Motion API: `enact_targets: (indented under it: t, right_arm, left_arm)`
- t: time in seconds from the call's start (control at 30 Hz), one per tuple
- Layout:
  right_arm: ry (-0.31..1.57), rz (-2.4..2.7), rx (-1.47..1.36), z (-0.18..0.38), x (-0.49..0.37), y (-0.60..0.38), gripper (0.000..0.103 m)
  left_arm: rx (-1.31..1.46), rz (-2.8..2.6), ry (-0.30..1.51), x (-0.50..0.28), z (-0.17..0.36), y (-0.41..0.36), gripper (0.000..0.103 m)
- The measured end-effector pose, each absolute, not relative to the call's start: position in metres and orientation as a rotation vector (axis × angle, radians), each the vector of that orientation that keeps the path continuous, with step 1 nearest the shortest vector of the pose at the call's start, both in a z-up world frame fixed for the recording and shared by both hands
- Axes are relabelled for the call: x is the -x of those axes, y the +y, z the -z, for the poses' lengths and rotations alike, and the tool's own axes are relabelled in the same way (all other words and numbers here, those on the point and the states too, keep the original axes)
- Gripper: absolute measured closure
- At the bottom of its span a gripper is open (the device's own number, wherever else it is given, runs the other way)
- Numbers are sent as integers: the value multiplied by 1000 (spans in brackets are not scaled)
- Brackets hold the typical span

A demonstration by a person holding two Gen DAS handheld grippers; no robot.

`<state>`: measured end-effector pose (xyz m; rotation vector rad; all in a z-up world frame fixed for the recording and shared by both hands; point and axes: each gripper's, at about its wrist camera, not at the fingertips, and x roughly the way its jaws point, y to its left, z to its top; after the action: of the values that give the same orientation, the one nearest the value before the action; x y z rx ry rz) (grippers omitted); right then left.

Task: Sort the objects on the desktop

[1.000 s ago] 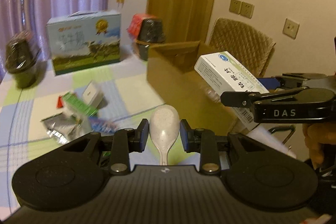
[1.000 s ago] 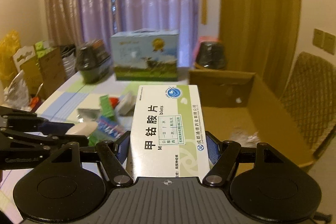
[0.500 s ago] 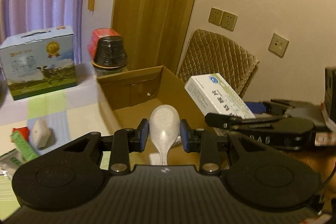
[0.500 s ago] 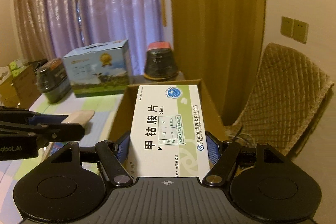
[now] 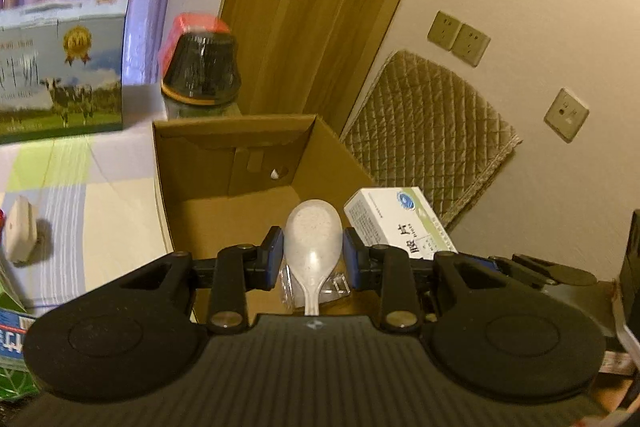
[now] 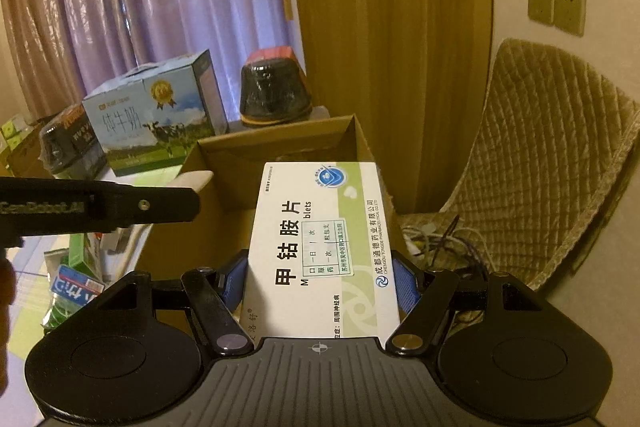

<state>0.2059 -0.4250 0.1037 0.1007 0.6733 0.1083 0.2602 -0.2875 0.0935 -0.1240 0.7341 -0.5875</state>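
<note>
A: Left wrist view: spoon (image 5: 313, 243) is clamped in the left gripper (image 5: 313, 257), held over the cardboard box (image 5: 234, 163) at 12 o'clock.

B: Right wrist view: medicine box (image 6: 324, 247) is pinched in the right gripper (image 6: 322, 281), carton rim at 11 o'clock.

A: Risk: collision is likely if both are lowered together; the spoon could be knocked loose.

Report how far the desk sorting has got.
Done: something clear already lies in the cardboard box. In hand: the left gripper holds a white spoon over the box; the right gripper holds a medicine box near it. Left: the white object and packets on the table.
</note>
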Motion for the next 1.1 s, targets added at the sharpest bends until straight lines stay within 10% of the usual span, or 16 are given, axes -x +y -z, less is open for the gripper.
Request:
enact_targets:
  t: [0.87,1.1]
  right_arm:
    - [675,-128,-128,-110,-197,-408,31]
    - [624,-150,-174,-134,-160,-393,21]
  left_arm:
    - [127,453,693,-219,-96,-196,64]
    - [111,391,680,-181,-98,-148,40]
